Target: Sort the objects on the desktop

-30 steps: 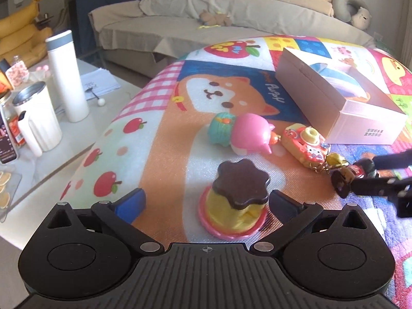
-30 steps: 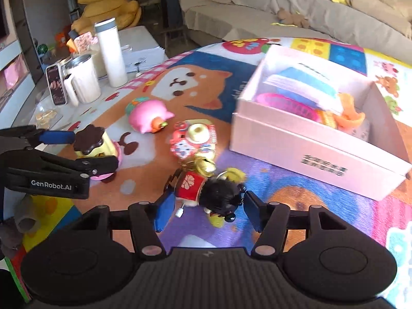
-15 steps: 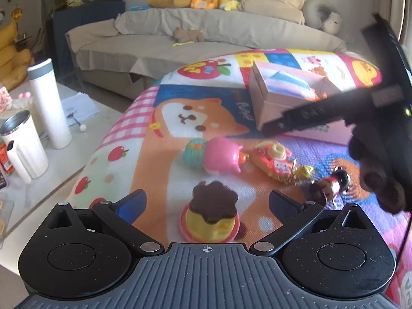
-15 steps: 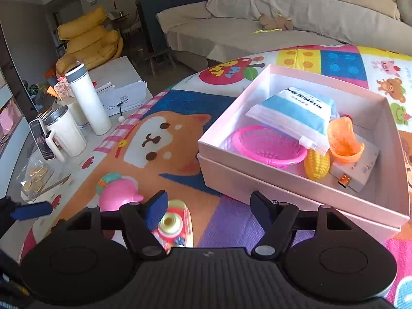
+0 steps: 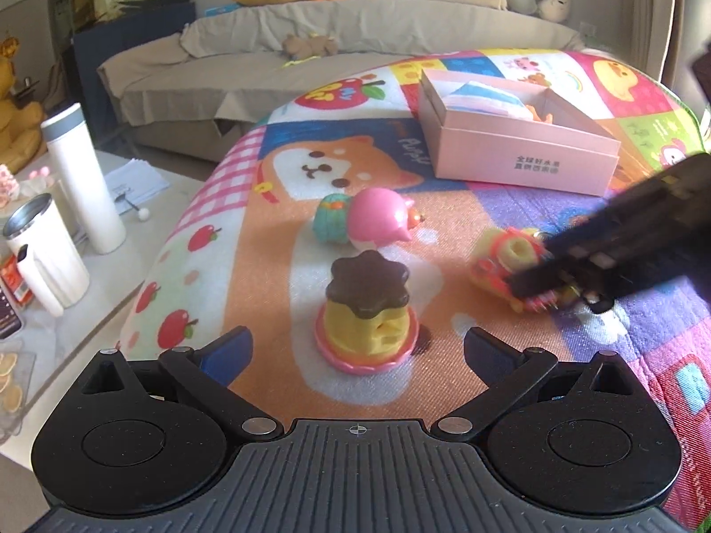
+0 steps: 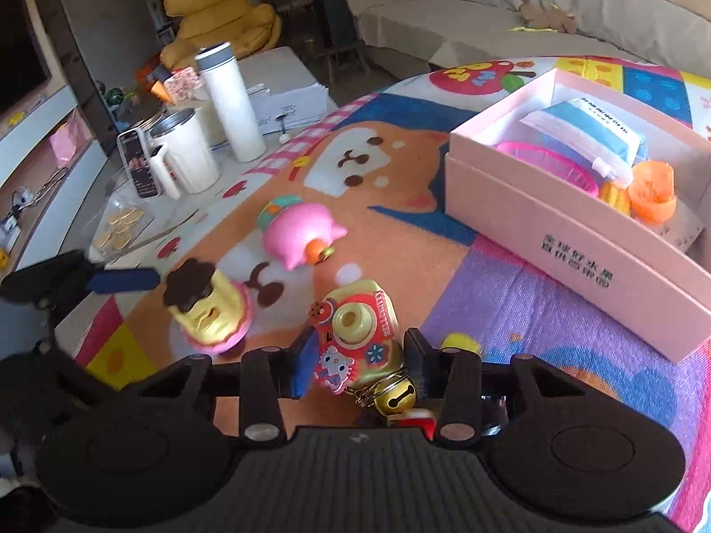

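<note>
So here's where we're at, everything placed off the pink box [image 6: 573, 240] that sits open on the cartoon play mat [image 6: 511, 293]. Our right gripper [image 6: 360, 366] has its jaws closing around the toy camera [image 6: 355, 328], the little gold-and-red one with the cat sticker. It sits right between the two pads, which look to be touching its sides, with its bell keychain [image 6: 395, 395] dangling back toward us. That camera is on the mat near the box's front wall, on the side closer to us.

Our left gripper [image 5: 357, 348] is hanging wide open with nothing in it. The pudding toy [image 5: 366, 311], chocolate top on a pink plate, stands upright just ahead of its fingertips and untouched, farther from the box than the camera. The pink pig toy [image 5: 369, 224] lies on its side between the pudding and the box.

Inside the box we can see a blue-and-white packet [image 6: 586, 131], a pink basket [image 6: 551, 166] and an orange cup [image 6: 653, 191].
</note>
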Demonstrator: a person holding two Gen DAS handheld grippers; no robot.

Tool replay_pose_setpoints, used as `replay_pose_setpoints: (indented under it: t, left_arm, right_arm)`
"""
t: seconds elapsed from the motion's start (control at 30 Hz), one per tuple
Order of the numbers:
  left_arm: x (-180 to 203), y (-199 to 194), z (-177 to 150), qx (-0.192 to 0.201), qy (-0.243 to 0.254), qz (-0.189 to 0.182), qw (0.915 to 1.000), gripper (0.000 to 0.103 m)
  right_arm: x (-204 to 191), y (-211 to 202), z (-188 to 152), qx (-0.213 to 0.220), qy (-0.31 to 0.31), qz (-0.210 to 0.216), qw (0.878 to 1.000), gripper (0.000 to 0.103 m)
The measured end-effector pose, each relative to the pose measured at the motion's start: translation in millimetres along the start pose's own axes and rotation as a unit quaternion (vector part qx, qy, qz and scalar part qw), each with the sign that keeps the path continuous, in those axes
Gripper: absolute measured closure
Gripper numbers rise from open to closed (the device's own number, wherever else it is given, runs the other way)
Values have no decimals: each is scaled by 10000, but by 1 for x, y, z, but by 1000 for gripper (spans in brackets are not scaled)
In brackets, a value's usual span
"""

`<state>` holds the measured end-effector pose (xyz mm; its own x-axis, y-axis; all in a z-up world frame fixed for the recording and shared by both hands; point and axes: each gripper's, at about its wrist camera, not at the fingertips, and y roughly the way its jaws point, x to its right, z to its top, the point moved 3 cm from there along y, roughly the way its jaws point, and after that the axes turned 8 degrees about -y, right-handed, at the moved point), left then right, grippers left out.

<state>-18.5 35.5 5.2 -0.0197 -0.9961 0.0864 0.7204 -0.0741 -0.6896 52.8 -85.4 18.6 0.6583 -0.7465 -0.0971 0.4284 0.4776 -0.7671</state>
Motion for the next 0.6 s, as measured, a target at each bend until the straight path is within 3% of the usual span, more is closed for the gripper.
replay_pose_setpoints:
  t: [0.07, 0.1, 0.23, 0.37, 0.6]
  left_arm:
    - [-2, -1, 0, -2, -41, 38, 10000, 0]
    - [-2, -2, -1, -4, -47, 37, 10000, 0]
    - [6, 2, -1, -69, 124, 28, 9999, 0]
    - [13, 13, 1, -191, 566, 352, 9976, 0]
    - [7, 11, 2, -351, 352, 378, 9980, 0]
  right_arm:
    - [-10, -14, -12, -10, -184, 100, 9998, 58]
    - [-14, -21, -18, 23, -294, 34, 9996, 52]
    - [-22, -43, -34, 216, -762, -655, 9947, 34]
    - [-16, -46, -41, 83, -924, -1162, 9889, 31]
    - [7, -44, -58, -13, -425, -1290, 9907, 26]
